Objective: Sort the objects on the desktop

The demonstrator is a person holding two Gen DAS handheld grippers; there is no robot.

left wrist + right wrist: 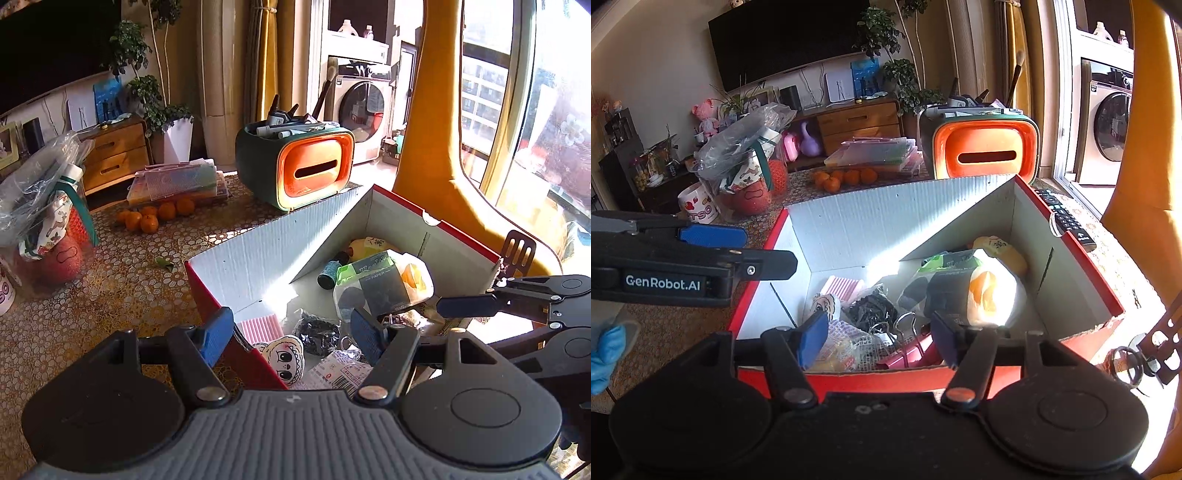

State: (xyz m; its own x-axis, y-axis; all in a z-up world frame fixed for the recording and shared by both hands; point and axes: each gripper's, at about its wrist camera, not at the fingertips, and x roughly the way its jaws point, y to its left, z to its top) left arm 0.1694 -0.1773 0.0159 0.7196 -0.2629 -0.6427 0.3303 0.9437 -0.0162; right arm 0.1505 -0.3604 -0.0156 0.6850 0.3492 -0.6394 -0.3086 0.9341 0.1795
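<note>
2 grippers (291, 336) (877, 338) open over box (258, 236), contents half-hidden.

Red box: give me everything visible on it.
The red box is an open-topped corrugated cardboard carton, red outside and white inside, with one torn near corner. It sits upright on the patterned tablecloth, in front of the orange tissue holder; a remote lies along its far right wall. Inside is a loose pile: tissue pack, pink ribbed piece, binder clips, small bottle. Neither gripper touches it.
</note>
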